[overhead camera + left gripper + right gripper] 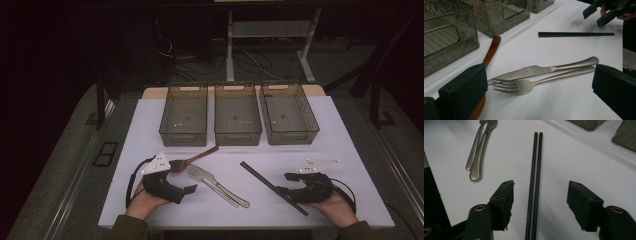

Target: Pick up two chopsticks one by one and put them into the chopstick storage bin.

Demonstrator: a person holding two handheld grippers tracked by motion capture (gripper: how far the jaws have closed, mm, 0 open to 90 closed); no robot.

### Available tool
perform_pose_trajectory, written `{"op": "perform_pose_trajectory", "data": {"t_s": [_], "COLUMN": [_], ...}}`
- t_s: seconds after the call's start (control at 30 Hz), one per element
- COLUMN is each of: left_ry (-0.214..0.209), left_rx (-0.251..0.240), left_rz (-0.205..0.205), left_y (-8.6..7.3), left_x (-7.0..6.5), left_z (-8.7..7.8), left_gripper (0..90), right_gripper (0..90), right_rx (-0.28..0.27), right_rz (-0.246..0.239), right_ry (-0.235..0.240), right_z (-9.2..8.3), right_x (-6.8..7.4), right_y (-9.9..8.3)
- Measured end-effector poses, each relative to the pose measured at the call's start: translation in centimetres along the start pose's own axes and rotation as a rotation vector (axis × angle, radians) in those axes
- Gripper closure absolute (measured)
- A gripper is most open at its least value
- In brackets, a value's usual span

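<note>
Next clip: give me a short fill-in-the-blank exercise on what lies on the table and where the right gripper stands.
1. The right gripper has its fingers on either side of the black ____, not yet pressing on them.
2. Across the far side of the table stand ____ mesh bins in a row.
3. The fork lies beside the ____, handles together.
4. The wooden spoon lies nearest the ____ gripper.

Missing words: chopsticks; three; knife; left

Between my matt black jaws: chopsticks [535, 182], matt black. Fork [524, 85], knife [541, 70]: brushed metal. Spoon [491, 51]: glossy wood. Bins [238, 114]: smoky translucent plastic.
</note>
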State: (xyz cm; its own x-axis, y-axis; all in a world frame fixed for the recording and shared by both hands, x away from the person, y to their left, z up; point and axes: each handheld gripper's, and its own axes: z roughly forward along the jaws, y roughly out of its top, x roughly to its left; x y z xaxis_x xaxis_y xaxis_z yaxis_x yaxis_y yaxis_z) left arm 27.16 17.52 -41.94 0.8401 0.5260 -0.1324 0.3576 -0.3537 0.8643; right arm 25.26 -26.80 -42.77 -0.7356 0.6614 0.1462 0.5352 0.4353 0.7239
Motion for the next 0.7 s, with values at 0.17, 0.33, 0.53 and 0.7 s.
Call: {"op": "perform_pose_trajectory", "data": {"t_s": [0.17, 0.33, 0.53, 0.7], "left_ry": [-0.001, -0.002, -0.005, -0.008], "left_rx": [0.001, 0.001, 0.003, 0.008], "left_rz": [0.001, -0.001, 0.002, 0.001], "left_y": [-0.02, -0.04, -0.05, -0.08], "left_x": [-0.01, -0.01, -0.07, -0.05], "left_z": [0.06, 0.05, 0.09, 0.15], "left_gripper": [0.0, 0.0, 0.0, 0.0], "right_gripper": [51.1, 60.1, 70.3, 72.5], "right_rx": [0.03, 0.052, 0.088, 0.105], "right_rz": [-0.009, -0.013, -0.024, -0.029], "right_ry": [0.001, 0.006, 0.013, 0.013], "right_z": [0.13, 0.26, 0.48, 0.69], "right_x": [0.01, 0.09, 0.2, 0.23], "right_y": [-0.11, -0.23, -0.39, -0.47]}}
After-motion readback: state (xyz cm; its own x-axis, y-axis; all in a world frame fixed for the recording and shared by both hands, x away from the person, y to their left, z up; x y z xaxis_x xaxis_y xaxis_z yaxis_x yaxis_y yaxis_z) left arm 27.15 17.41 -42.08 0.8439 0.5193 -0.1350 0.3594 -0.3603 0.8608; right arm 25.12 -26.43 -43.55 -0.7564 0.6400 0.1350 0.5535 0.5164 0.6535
